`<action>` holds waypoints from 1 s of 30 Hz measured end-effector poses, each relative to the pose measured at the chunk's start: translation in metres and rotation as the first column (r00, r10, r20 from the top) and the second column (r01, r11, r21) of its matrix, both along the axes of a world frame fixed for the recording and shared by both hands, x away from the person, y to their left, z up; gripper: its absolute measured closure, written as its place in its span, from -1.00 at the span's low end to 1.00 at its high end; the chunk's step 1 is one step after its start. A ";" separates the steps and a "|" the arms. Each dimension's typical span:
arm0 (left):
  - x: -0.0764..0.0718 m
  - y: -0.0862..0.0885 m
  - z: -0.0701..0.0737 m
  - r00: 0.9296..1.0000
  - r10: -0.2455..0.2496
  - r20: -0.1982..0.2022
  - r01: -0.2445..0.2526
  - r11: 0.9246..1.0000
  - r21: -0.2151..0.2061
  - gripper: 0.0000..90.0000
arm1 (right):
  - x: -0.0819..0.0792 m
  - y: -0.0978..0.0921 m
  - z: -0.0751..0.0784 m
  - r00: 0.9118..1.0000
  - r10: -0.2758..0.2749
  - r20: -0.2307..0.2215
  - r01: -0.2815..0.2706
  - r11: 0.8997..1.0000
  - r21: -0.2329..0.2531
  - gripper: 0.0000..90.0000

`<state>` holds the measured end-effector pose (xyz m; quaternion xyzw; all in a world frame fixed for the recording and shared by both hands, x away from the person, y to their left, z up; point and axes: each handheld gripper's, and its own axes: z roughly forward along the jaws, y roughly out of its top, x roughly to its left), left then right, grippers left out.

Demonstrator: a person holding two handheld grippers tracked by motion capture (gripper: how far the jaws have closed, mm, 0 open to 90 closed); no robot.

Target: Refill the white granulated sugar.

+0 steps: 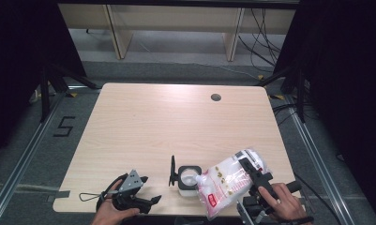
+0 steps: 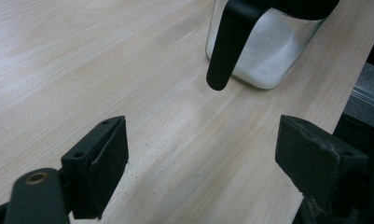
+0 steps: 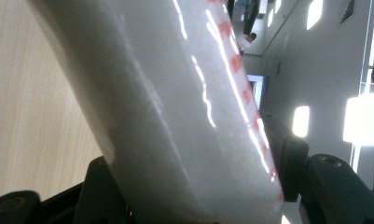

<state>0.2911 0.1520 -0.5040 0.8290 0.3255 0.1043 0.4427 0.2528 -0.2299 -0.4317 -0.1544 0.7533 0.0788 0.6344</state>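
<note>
Two tools | right tool (image 1: 251, 171) grasping bag (image 1: 225, 184), red print unreadable | left tool (image 1: 150, 190) released beside jar (image 1: 187, 178)

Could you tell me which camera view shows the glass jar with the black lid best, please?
The high view: the whole jar, lid flipped open, stands beside the tilted bag. The left gripper view gives its lower glass wall, the white contents and the black handle, cropped at the top. The right gripper view looks along the bag.
</note>
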 end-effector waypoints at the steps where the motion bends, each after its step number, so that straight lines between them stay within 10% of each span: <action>1: 0.000 0.000 0.000 1.000 0.000 0.000 0.000 1.000 -0.001 -0.63 | 0.001 0.001 0.002 0.999 0.027 0.021 -0.026 0.999 -0.036 0.03; 19: 0.000 0.000 0.000 1.000 -0.001 0.002 0.001 1.000 0.003 -0.63 | 0.005 -0.002 -0.004 0.999 0.004 -0.037 -0.003 1.000 0.009 0.04; 30: 0.001 0.002 0.001 1.000 -0.002 0.011 0.001 1.000 0.021 -0.63 | 0.012 -0.004 -0.015 0.998 -0.001 -0.066 -0.003 0.999 -0.055 0.10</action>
